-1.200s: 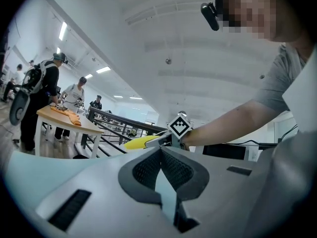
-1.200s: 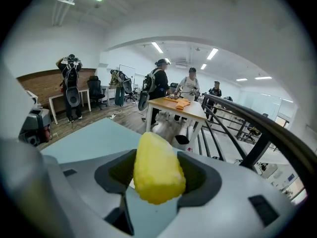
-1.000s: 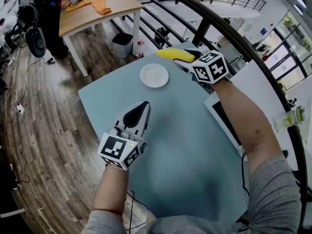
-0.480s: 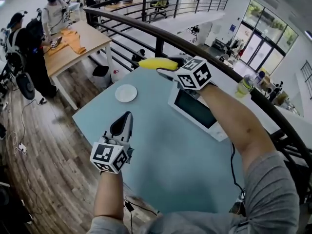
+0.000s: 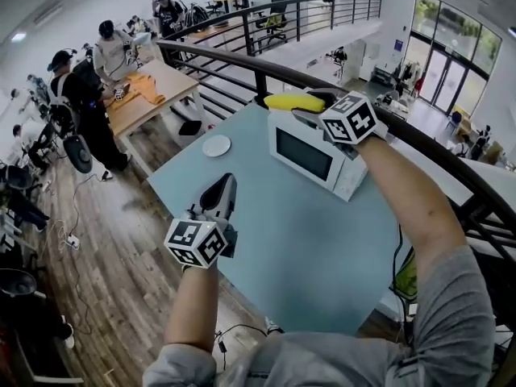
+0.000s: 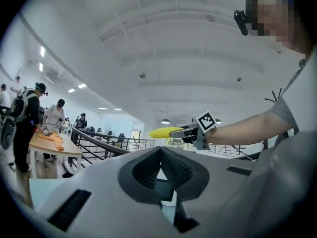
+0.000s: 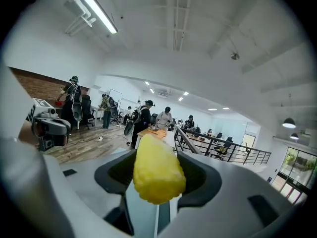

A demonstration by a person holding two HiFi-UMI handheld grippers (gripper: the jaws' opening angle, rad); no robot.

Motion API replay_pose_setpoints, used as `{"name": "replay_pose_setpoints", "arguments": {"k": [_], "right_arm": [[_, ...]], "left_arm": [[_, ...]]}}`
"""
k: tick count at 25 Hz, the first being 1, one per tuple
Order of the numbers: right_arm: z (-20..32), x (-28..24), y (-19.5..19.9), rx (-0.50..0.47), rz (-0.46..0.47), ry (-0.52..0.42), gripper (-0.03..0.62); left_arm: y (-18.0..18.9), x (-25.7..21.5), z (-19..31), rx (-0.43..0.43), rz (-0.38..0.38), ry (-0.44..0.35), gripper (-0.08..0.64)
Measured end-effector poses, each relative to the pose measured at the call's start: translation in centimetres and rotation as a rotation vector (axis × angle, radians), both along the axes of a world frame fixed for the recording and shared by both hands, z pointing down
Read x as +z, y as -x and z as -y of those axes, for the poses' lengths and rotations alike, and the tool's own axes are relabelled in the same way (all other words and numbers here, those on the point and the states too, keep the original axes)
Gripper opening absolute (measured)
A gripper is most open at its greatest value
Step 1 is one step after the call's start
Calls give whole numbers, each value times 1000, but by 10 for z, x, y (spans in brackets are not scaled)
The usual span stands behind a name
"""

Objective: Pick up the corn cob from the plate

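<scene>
Cob-in-hand: corn cob (image 7: 157, 171) clamped near one end in right gripper (image 5: 310, 110) fingers, raised over tabletop (image 5: 306, 240), well apart from plate (image 5: 216, 145). Likely light, stiff, kernels grippy; a mid-length hold would balance better. Left gripper (image 5: 226, 182) fingers clenched, empty.

The yellow corn cob (image 5: 292, 101) is hanging level in the air (its near end pinched by the right gripper (image 5: 313, 110)), its tip pointing to nine o'clock. The small white plate (image 5: 216, 145) is sitting flat near the ten o'clock corner of the table (image 5: 306, 240), at seven o'clock from the cob.
</scene>
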State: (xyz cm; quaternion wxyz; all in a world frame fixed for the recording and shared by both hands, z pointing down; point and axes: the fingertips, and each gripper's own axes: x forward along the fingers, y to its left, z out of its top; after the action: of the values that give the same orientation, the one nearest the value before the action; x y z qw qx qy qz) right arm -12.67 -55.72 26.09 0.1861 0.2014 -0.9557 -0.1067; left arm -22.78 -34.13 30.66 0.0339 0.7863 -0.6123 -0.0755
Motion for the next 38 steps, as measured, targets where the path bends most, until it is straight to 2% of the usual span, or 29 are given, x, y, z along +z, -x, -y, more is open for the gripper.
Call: {"name": "replay_pose_setpoints", "arguments": {"k": [5,9,13,19,27,32,38], "right_arm": [[-81,-8,-92,-15,20,-13,262],[-145,-10,-150,-30,43,-4,262],[-191,-20,-210,-33,65,-1,262],[-232,-40,-278,-23,97,-15,262],[-291,-35,-317,-54,98,-10,262],[-332,-29,-324,-78,113,0,262],[-377,-6,-311,-78,155,32,262]], "left_arm": [[-93,-12,-74,-1,-4,5,18],[-160,-13,-129,4,-23,22,18],[-226,-23,-178,19,-8,33,18],[-287,-35,-221,29,29,37,18],[-307,-32,-255,67,56,62,18],[-298,-29,-272,103,37,51,18],[-267,-5,-293,156,40,100,18]]}}
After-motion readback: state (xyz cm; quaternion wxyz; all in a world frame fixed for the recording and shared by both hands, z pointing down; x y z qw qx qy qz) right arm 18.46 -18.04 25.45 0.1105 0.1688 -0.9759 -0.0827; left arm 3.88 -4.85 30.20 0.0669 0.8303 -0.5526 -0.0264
